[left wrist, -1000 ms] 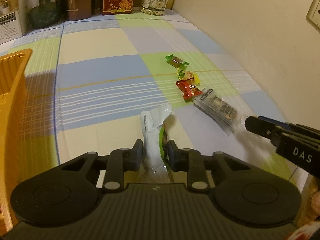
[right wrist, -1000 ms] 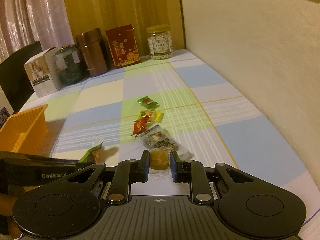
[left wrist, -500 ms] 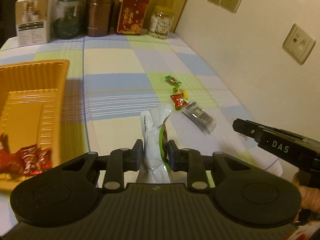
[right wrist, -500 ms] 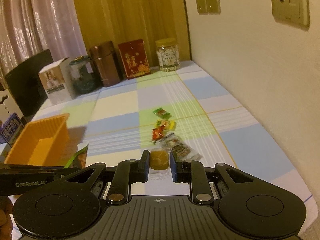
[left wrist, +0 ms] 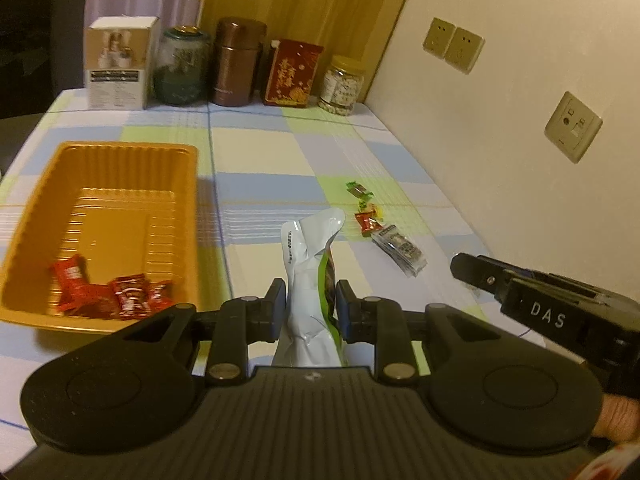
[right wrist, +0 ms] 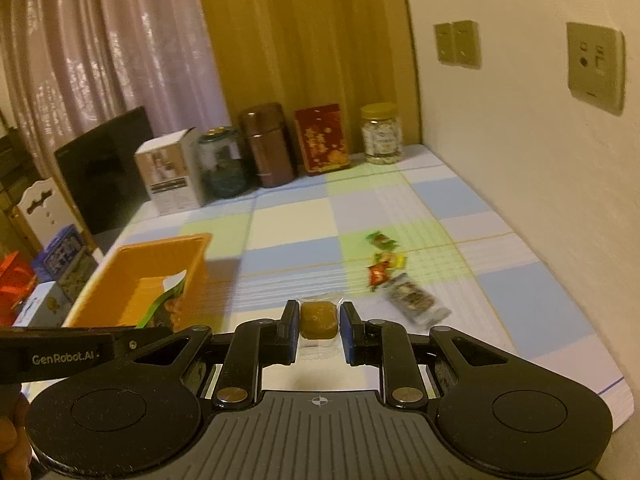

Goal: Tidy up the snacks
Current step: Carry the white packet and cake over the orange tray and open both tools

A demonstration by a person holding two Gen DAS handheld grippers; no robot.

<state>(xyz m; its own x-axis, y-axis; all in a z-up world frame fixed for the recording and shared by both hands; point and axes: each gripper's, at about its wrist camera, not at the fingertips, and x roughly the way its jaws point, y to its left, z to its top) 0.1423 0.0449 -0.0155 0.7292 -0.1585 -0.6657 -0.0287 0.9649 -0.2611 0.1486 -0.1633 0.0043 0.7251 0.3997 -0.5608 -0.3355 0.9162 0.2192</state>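
- A cream wall [right wrist: 520,168] is running along the right side of the worktop [left wrist: 260,160], which is wearing a checked cloth of blue, green and cream.
- Wall sockets [left wrist: 453,45] and a switch plate [left wrist: 573,127] are sitting on that wall.
- A wooden panel [right wrist: 304,40] is standing at the far end, with pale curtains [right wrist: 100,40] hanging to its left.
- A dark chair back [right wrist: 104,168] is showing at far left.
- Warm, dim light is falling over everything.
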